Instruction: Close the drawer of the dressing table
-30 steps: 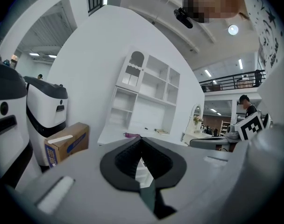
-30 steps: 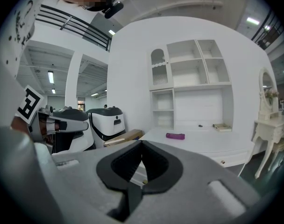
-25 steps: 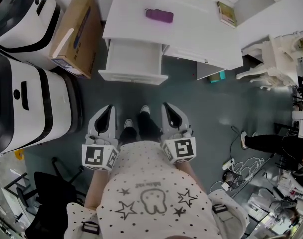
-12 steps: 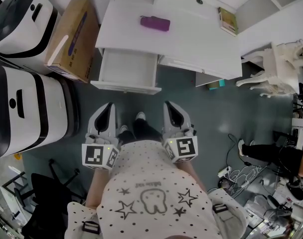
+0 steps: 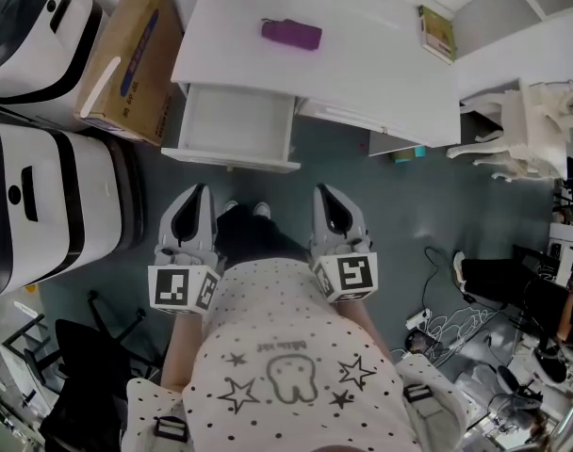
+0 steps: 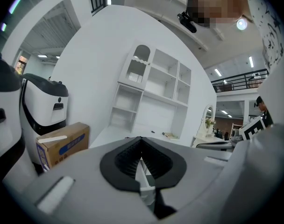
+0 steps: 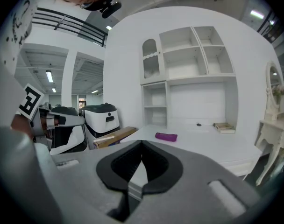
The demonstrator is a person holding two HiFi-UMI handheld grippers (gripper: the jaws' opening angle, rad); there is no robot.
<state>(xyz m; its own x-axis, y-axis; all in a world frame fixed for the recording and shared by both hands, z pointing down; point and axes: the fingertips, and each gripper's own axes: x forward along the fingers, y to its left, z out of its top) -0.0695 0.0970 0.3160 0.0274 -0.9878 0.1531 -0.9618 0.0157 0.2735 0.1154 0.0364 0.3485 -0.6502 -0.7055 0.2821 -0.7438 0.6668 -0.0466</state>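
Holding, left claw (image 5: pixel 196 201): we had its jaws pressed together, with nothing gripped between them.
Right claw (image 5: pixel 328 199): we read its jaws as likewise closed and empty; it was level with the left one, in front of our body.
Gap: both claws were near the drawer front but apart from it, with floor (image 5: pixel 362 205) showing between.
Drawer (image 5: pixel 235 125): it stood pulled out from the left end of the counter (image 5: pixel 362 73), with nothing in it and its front panel nearest us.
Long axis: the front panel ran left to right across our path, so we judged the closing push would go straight away from us.
Nearer claw: the left claw lay within the panel's span, while the right sat just beyond its right end. We judged the left better placed.
Counter top: a purple case (image 5: pixel 291 34) and a book (image 5: pixel 435 31) lay farther back.
Beside: a cardboard box (image 5: pixel 126 59) stood left of the drawer.
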